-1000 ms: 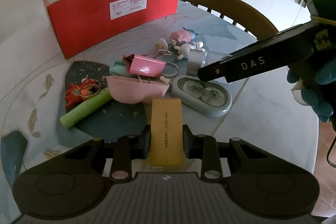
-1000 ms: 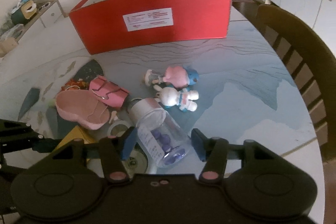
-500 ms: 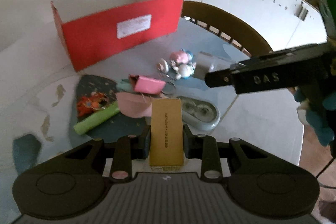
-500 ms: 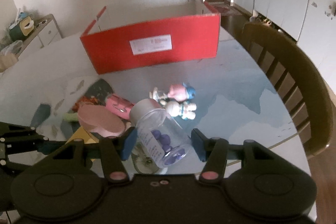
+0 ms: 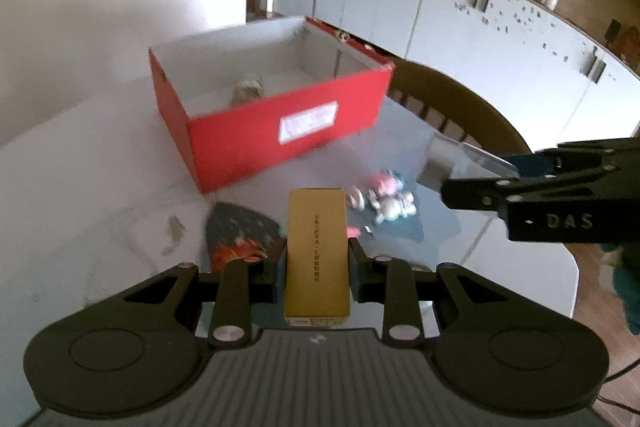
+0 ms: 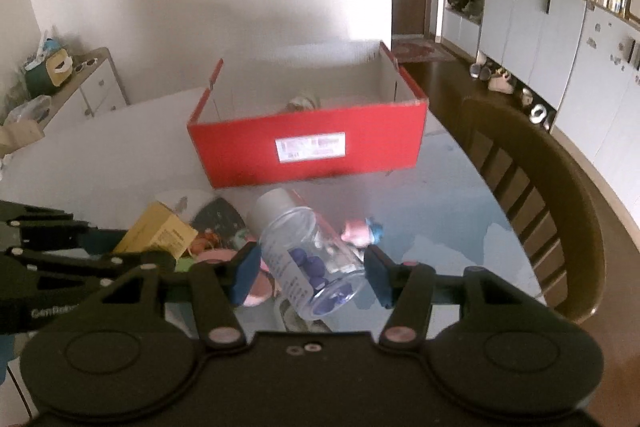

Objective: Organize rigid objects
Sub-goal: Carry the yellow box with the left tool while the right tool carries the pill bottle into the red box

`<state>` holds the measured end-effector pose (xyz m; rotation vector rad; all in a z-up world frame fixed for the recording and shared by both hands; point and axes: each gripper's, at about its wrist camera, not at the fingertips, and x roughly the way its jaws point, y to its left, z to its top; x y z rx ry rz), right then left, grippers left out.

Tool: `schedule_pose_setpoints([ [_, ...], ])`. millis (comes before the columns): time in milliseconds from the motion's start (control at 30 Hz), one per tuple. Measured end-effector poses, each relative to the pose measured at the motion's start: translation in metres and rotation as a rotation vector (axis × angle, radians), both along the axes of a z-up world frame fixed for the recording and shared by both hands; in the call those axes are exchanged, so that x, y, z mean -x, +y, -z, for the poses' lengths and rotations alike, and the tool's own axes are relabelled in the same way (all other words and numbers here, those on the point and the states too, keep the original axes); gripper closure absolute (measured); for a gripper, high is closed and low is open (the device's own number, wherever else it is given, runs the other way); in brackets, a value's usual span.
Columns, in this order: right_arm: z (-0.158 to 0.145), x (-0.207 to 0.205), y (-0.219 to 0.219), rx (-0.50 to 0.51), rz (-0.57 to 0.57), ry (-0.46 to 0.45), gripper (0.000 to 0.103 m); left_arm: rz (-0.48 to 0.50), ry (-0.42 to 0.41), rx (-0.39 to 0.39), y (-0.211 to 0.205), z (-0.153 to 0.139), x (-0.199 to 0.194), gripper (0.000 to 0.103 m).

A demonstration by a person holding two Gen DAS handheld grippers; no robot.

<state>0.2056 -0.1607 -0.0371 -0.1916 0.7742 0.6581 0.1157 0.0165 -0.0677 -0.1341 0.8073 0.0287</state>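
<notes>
While my left fingers [image 5: 317,259] are clamped narrow on the sides of a tan carton [image 5: 317,251], it stands lengthwise between them, lifted clear of the table [image 5: 80,163]. My right fingers [image 6: 312,269] sit about half spread, pressed on a clear bottle [image 6: 308,259] with a grey cap and dark blue pieces inside; the bottle lies tilted between the blue pads [image 6: 245,273], cap end pointing away from me. Both things are in the air above the near part of the table.

Toward the far edge of the table stands a red box [image 6: 312,147], open on top, with a white label on its near wall and one small pale item inside that I cannot make out. Between the box and my fingers, two small figurines [image 5: 382,195] in pink, white and blue lie on the tabletop. A pink dish [image 6: 256,291] and an orange-red toy [image 5: 236,251] lie just below my fingers, partly hidden. At the right edge of the table a brown wooden chair [image 6: 552,211] is pushed in.
</notes>
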Motion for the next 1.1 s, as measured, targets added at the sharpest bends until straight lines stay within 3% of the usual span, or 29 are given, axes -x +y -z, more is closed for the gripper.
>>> schedule_pose_setpoints([
  [400,-0.03,-0.041,0.025,-0.033,-0.035,-0.067,0.047,-0.075,-0.043,-0.045,0.03,-0.036,-0.047,0.074],
  [767,-0.032,-0.107,0.043,-0.021,-0.071,-0.079,0.047,-0.121,-0.015,-0.09,0.042,-0.037,-0.121,0.074],
  [1100,-0.007,-0.167,0.07,0.021,-0.102,-0.045,0.047,-0.169,0.037,-0.126,0.056,-0.022,-0.193,0.074],
])
